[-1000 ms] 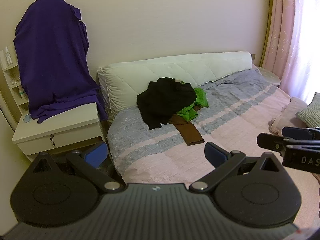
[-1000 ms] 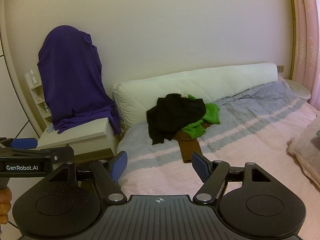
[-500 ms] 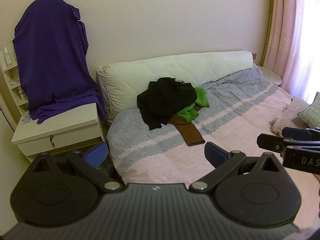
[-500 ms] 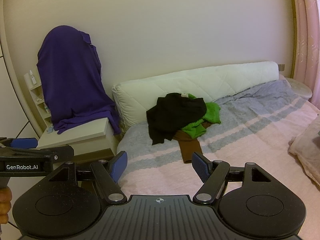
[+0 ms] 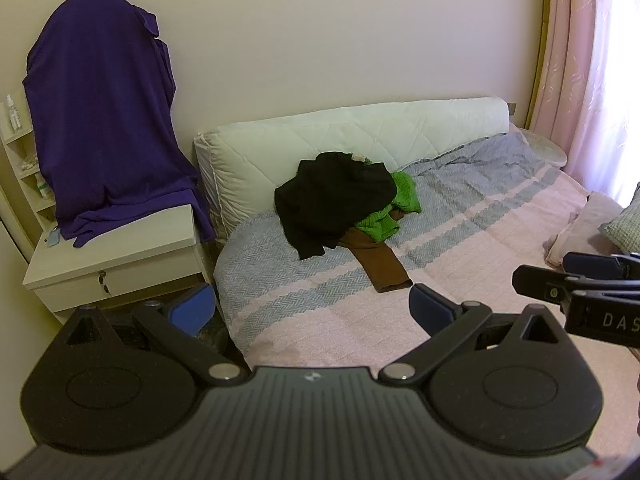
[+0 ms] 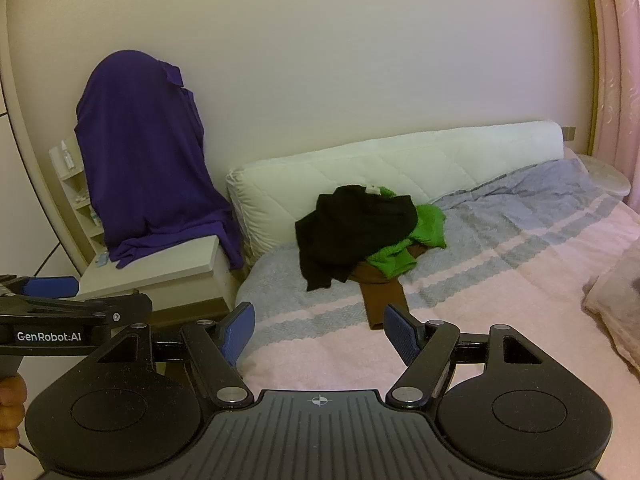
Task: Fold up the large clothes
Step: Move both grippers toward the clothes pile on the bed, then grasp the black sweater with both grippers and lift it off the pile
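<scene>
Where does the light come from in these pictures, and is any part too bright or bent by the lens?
Left wrist view: daylight through the pink curtain at right, nearly washed out; wall edges bow from fisheye. Right wrist view: softer light, pinkish cast at right; the clothes pile is sharp.

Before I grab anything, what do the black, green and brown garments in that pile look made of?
Black garment: soft, matte, limp cloth, likely jersey or thin knit; it drapes without sheen.
Green garment: looks like a thicker, fuzzy knit, with bulky folds.
Brown garment: smooth, matte fabric lying flat, maybe cotton; the weave is too small to tell.
</scene>
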A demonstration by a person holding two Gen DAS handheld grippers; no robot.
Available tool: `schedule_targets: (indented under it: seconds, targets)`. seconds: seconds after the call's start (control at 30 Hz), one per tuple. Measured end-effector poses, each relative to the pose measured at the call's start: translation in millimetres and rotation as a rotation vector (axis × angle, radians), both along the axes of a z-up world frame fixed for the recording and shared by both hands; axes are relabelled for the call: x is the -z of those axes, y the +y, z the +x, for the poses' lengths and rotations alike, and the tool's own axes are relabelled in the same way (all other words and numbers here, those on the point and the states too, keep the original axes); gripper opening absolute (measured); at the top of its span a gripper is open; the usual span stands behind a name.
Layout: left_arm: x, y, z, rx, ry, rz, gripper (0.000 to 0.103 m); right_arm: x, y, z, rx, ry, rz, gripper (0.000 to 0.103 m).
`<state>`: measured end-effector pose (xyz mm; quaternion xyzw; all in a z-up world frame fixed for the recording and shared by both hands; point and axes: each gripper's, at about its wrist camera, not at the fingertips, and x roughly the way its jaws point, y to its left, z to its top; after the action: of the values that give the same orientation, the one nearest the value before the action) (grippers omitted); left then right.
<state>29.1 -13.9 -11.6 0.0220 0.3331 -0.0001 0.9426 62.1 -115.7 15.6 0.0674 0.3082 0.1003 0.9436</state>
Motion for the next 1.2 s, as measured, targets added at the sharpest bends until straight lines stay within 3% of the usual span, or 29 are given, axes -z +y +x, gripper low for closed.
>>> schedule_targets:
  seconds: [0.47, 0.77, 1.03, 1.2]
  targets:
    - [8.5, -6.9, 20.7, 0.01, 0.028, 0.009, 0.102, 12.3, -14.6, 17.2, 0.008, 0.022, 0.016, 0.069]
    - [25.8, 10.4, 68.0, 0.012, 0.068, 0.011, 0.102, 32.6, -20.8, 53.1, 0.048, 0.053, 0.046, 0.069]
    - [48.6, 45.4, 152.9, 0.055, 0.1, -0.012, 0.102, 54.2, -8.8, 131.6, 0.096, 0.093, 0.077, 0.069]
    - [78.5, 71.8, 244.3, 0.111, 0.142, -0.028, 0.101, 81.8, 4.7, 202.9, 0.15, 0.116, 0.078, 0.069]
